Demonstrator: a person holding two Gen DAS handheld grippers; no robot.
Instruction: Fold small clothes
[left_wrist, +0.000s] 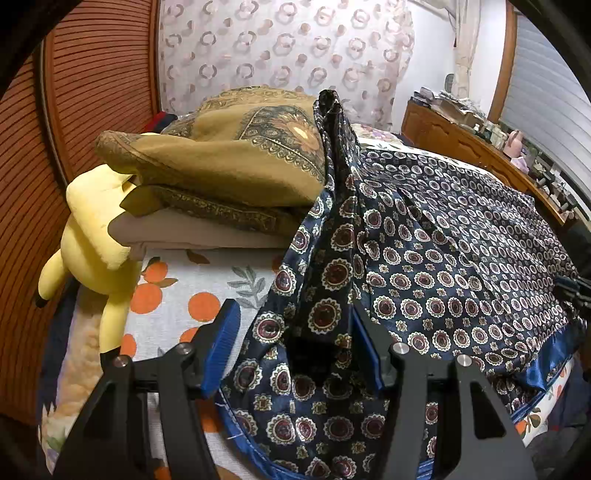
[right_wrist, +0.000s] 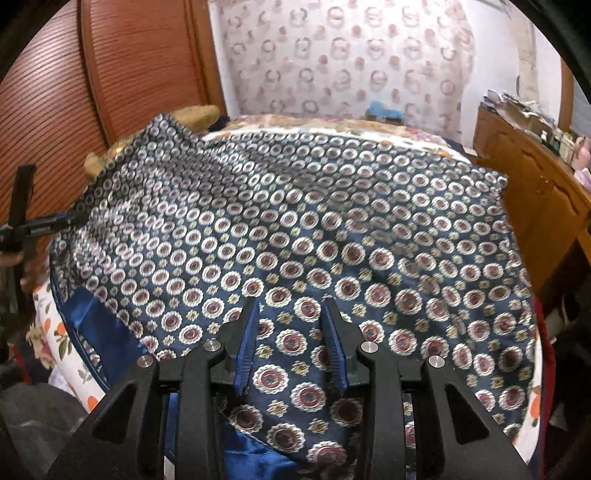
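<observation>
**Fingers (right_wrist: 246, 343) apart on both grippers, cloth spread on bed**

Right gripper (right_wrist: 291, 301): fingers parted, tips low over the cloth (right_wrist: 332, 229). Cloth lies under and between them, and neither pad presses on it. Nothing is held. The view is slightly blurred.

Left gripper (left_wrist: 293, 310): fingers wider apart. A bunched ridge of cloth (left_wrist: 443, 236) runs up between them. The right-side pad (left_wrist: 365, 354) touches the fabric. The left-side pad (left_wrist: 221, 347) stands clear of it, with bed sheet showing beside it. No clamp.

Cloth: dark blue, shiny, with a print of red-and-white medallions and a plain blue hem. It is spread over most of the bed (left_wrist: 192, 280), which has a white sheet with an orange-fruit print. The far left part climbs onto a pile at the head of the bed. The near edge is folded back, showing a plain blue underside (right_wrist: 96, 325).

The pile is an ochre patterned blanket (left_wrist: 221, 162) on top of a beige pillow (left_wrist: 192, 229). A yellow plush (left_wrist: 96, 236) leans against it on the left, just beside a slatted wooden door (left_wrist: 92, 74).

In the right wrist view the left gripper sits at the left edge of the frame, its tip at the cloth's edge.

A wooden cabinet (right_wrist: 535, 192) with clutter on top stands right of the bed. A patterned curtain (right_wrist: 351, 59) hangs behind it.
</observation>
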